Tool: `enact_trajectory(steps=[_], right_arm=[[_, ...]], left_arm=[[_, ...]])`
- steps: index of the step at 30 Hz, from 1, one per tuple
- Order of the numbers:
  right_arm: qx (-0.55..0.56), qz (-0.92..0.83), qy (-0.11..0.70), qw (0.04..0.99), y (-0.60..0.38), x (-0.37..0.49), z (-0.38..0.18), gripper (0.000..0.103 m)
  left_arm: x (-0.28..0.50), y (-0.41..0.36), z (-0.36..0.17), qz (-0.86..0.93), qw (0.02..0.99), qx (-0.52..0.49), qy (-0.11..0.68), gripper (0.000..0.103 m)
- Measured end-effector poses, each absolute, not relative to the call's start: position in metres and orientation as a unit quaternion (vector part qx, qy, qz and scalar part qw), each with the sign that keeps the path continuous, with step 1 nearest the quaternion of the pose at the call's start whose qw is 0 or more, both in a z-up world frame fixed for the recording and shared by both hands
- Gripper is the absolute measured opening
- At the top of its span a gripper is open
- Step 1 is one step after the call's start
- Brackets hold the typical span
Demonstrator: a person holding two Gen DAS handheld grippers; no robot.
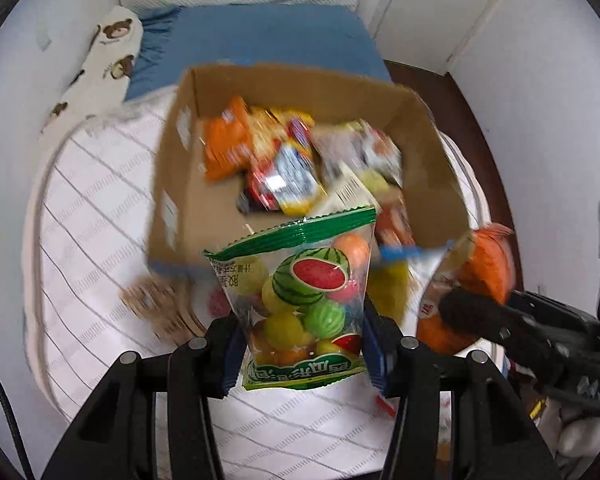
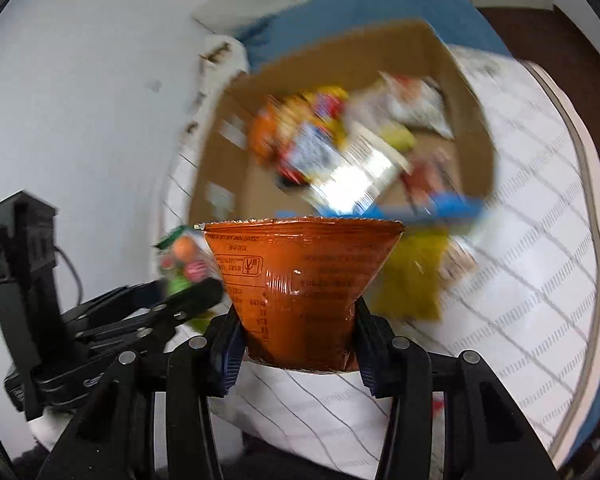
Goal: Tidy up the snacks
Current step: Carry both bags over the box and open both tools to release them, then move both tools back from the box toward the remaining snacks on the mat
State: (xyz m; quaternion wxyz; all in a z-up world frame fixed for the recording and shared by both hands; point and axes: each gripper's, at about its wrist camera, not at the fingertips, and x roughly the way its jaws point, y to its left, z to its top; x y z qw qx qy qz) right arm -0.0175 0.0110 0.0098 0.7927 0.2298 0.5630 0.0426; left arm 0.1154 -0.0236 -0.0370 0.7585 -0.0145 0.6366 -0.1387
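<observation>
My left gripper is shut on a clear bag of fruit-shaped candies with a green top and watermelon print, held upright above the bed. My right gripper is shut on an orange snack bag, also lifted. Each view shows the other gripper off to the side: the right gripper with its orange snack bag, and the left gripper with its candy bag. Beyond both stands an open cardboard box holding several mixed snack packets. The cardboard box looks blurred in the right wrist view.
The box rests on a white striped mattress cover over a blue sheet. A bear-print pillow lies along the white wall at left. A yellow packet and a brown patterned packet lie on the bed near the box.
</observation>
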Motion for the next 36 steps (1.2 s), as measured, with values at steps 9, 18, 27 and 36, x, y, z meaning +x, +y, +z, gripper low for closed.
enact_trajectory(steps=[9,18,27,36], right_arm=[[0.238,0.053,0.569,0.785,0.048,0.072,-0.028,0.049],[0.239,0.054,0.630,0.737,0.054,0.111,-0.103,0.076],[0.200,0.013,0.647,0.736,0.043,0.103,-0.114,0.087],[0.147,-0.043,0.620,0.769,0.019,0.080,-0.078,0.087]], left_arm=[[0.210,0.014,-0.102,-0.095,0.703,-0.018,0.704,0.048],[0.227,0.013,-0.144,-0.082,0.675,0.009,0.733,0.068],[0.217,0.016,-0.144,-0.063,0.696,0.020,0.715,0.075],[0.186,0.015,-0.123,-0.049,0.752,0.019,0.657,0.075]])
